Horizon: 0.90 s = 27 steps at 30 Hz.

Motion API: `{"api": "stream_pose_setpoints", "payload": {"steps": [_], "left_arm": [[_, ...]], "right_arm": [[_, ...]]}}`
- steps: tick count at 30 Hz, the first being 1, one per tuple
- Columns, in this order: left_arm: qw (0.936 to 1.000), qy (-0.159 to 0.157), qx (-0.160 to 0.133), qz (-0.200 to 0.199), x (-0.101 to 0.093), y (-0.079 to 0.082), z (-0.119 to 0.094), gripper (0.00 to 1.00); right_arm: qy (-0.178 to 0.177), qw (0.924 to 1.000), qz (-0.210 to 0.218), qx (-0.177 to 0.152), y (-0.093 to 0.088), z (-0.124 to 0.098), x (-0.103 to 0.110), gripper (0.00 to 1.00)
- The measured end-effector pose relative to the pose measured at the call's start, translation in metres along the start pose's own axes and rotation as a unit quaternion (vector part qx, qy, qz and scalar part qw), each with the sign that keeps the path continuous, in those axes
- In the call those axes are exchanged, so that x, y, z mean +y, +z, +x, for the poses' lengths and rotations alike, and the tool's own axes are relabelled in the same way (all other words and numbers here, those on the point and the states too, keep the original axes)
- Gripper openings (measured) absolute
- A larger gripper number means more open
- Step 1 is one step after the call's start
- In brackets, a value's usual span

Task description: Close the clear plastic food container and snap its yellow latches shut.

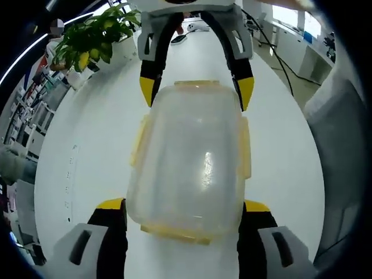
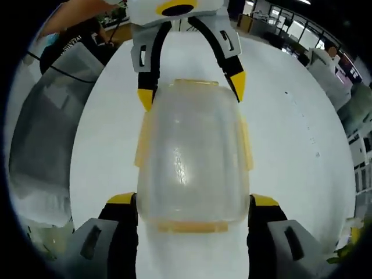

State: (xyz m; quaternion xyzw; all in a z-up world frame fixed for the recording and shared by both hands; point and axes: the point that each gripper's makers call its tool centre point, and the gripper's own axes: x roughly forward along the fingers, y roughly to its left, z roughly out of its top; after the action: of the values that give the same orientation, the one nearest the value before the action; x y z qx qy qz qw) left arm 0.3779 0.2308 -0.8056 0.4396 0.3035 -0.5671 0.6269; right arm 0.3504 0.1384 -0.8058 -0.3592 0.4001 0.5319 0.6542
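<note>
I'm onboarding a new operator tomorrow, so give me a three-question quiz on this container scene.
1. True or false: the lid already sits on the clear container.
2. Multiple choice: where do the two grippers stand? A) both at one end; B) at opposite ends, one at each; C) both away from it.
3. Fill in: the latches along the container's sides are coloured ____.

Key:
1. True.
2. B: the left gripper straddles one end, the right gripper the other, both on the white table.
3. Yellow.
</note>
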Motion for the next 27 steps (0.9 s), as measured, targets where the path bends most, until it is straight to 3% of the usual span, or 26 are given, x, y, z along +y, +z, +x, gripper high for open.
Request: {"api": "stream_pose_setpoints", "payload": {"steps": [9,21,27], "left_arm": [[0.9997,0.01,0.007,-0.021,-0.008,-0.024,-0.014,0.74],[0.9981,0.016,0.016,-0.058,-0.03,-0.081,-0.046,0.74],[0.9973,0.02,0.017,-0.068,-0.037,-0.102,-0.058,0.74]], "right_arm": [[0.011,0.9997,-0.023,-0.006,0.026,0.011,0.008,0.74],[0.026,0.9979,-0.057,-0.014,0.08,0.036,0.032,0.75],[0.031,0.9972,-0.067,-0.007,0.102,0.046,0.04,0.75]]}}
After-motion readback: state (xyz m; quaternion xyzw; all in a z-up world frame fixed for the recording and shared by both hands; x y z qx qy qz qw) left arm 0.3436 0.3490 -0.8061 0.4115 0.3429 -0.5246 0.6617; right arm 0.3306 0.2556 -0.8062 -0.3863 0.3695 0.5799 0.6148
